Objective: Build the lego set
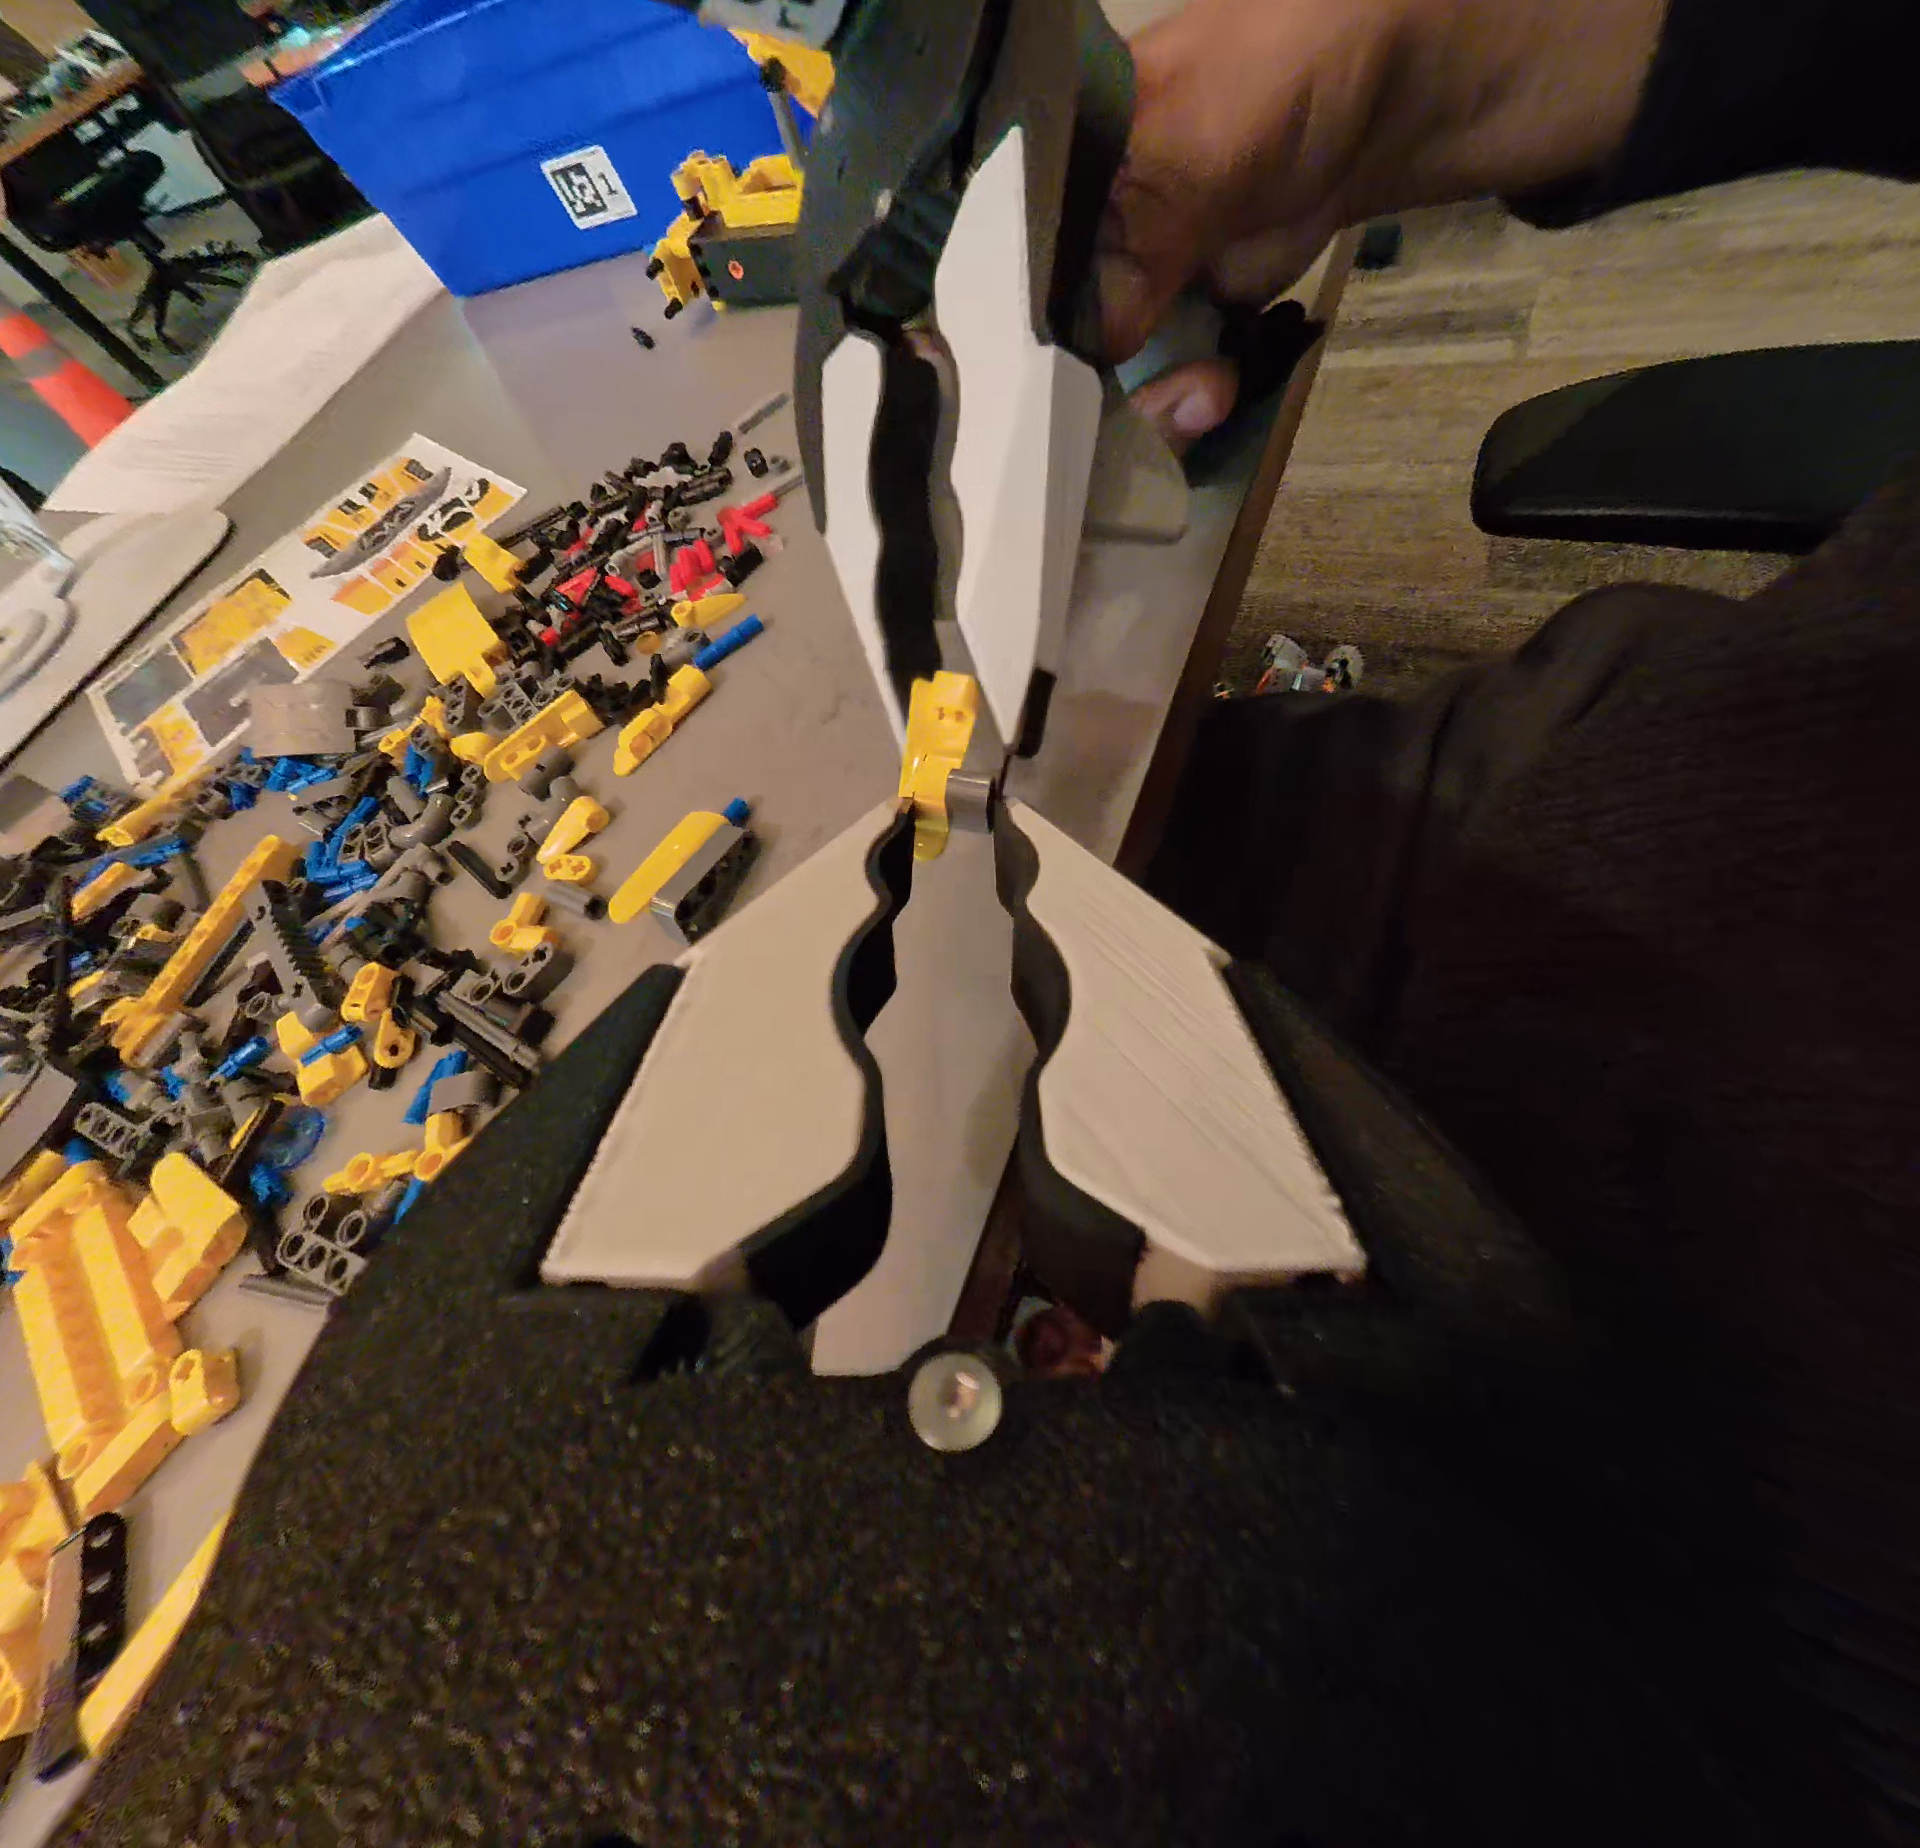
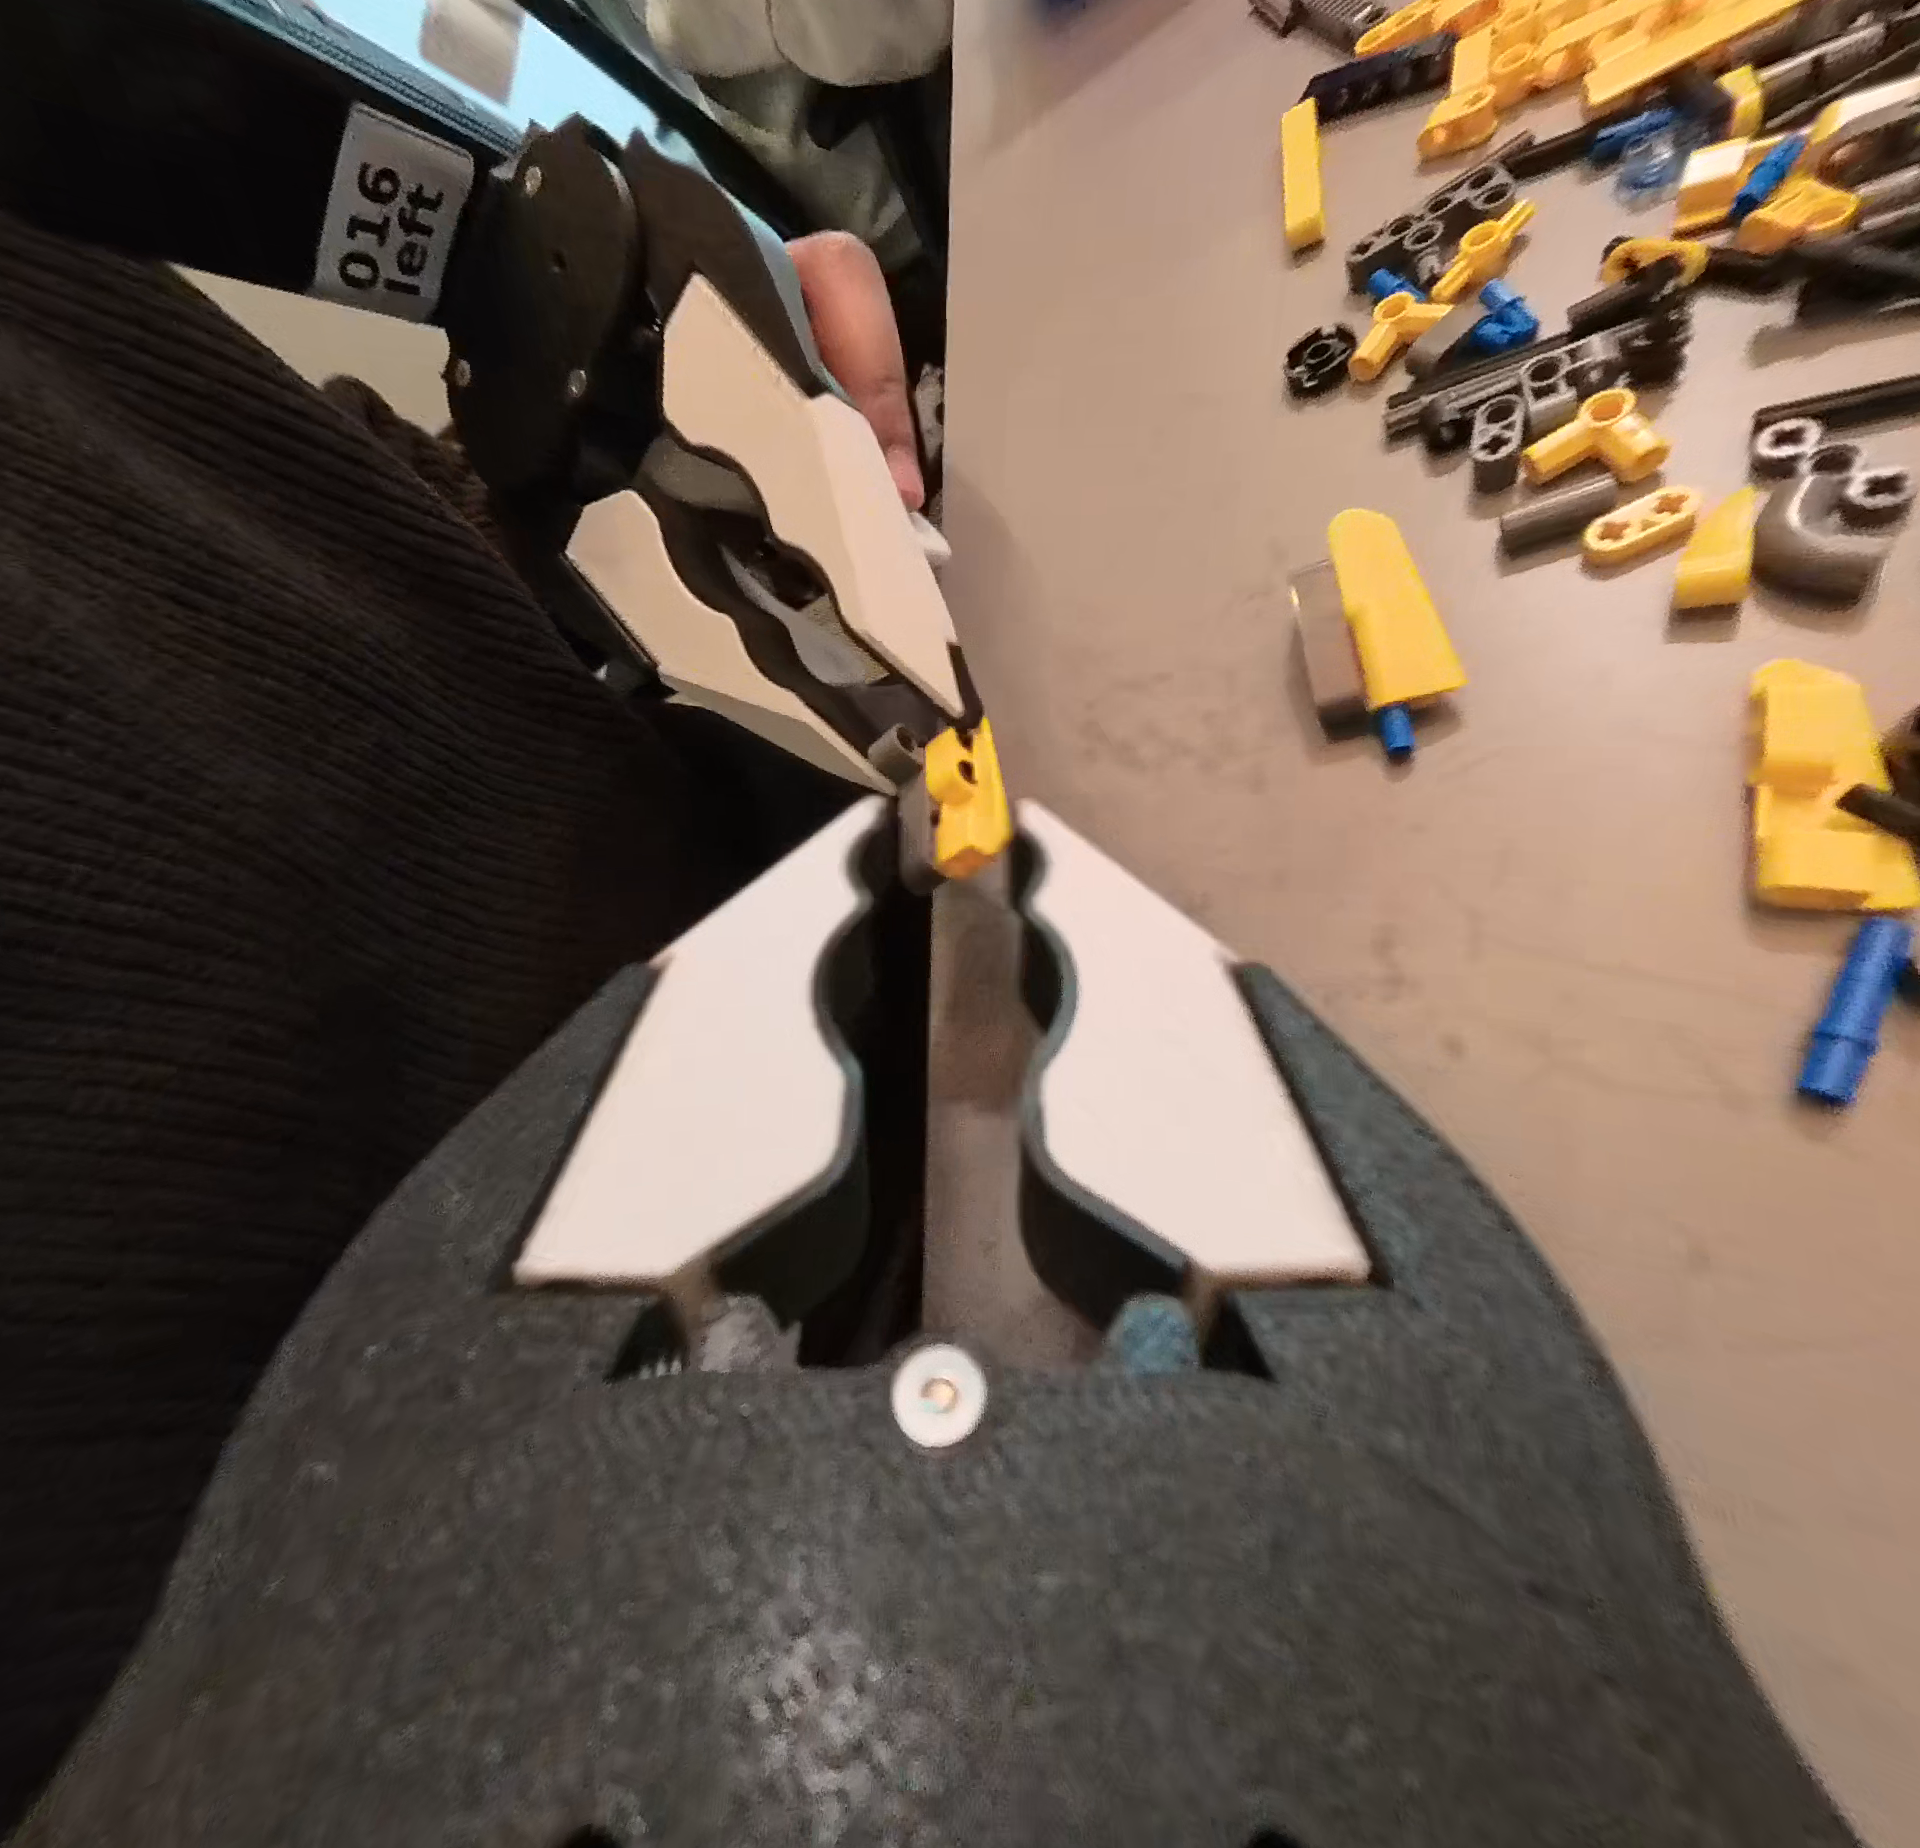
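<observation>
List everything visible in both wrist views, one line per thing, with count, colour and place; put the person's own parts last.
yellow connector piece: one, yellow, with a grey pin on it, pinched between both grippers' tips off the table edge.
loose building pieces: many, yellow, blue, black, grey and red, scattered over the table.
yellow-and-grey block: one, with a blue pin, lying apart from the pile.
instruction sheets: several, printed yellow and grey, behind the pile.
blue bin: one, at the table's far end.
partly built yellow model: one, beside the bin.
table: one, grey.
black chair: one, right of the table.
left gripper: white fingers, shut on the piece.
right gripper: white fingers, shut on the piece.
hand: one, holding the right gripper.
</observation>
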Demonstrator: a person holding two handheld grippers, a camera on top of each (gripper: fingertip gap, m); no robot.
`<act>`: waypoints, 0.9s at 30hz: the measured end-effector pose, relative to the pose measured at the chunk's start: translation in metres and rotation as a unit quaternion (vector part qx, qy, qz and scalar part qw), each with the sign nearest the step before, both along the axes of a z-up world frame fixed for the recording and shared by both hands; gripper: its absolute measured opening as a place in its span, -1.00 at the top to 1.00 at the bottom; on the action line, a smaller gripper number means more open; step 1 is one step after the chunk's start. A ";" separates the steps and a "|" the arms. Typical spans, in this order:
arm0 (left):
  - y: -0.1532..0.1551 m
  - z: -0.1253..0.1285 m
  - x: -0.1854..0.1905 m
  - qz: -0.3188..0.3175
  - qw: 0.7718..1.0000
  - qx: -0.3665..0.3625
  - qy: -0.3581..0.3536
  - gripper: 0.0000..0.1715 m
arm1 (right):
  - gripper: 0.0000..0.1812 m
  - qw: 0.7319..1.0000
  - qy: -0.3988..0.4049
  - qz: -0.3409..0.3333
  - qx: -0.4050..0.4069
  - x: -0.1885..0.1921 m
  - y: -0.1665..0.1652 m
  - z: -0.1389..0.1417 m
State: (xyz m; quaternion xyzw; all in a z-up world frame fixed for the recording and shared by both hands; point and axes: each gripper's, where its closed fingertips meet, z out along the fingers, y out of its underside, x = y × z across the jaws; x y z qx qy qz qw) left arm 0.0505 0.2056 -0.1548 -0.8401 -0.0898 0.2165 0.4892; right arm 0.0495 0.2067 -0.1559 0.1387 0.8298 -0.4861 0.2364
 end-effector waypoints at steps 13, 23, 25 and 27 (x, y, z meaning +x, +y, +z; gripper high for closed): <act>-0.021 0.011 -0.025 0.074 0.944 0.189 -0.261 0.41 | 0.93 0.834 0.550 -0.006 0.043 -0.033 -0.014 0.008; -0.023 -0.015 -0.034 0.116 0.954 0.091 -0.261 0.50 | 0.81 0.706 0.699 0.096 0.063 -0.034 -0.025 -0.016; -0.023 -0.016 -0.034 0.117 0.957 0.083 -0.254 0.51 | 0.72 0.737 0.667 0.086 0.066 -0.037 -0.022 -0.016; -0.023 -0.017 -0.034 0.115 0.958 0.079 -0.251 0.51 | 0.70 0.761 0.640 0.081 0.070 -0.038 -0.017 -0.015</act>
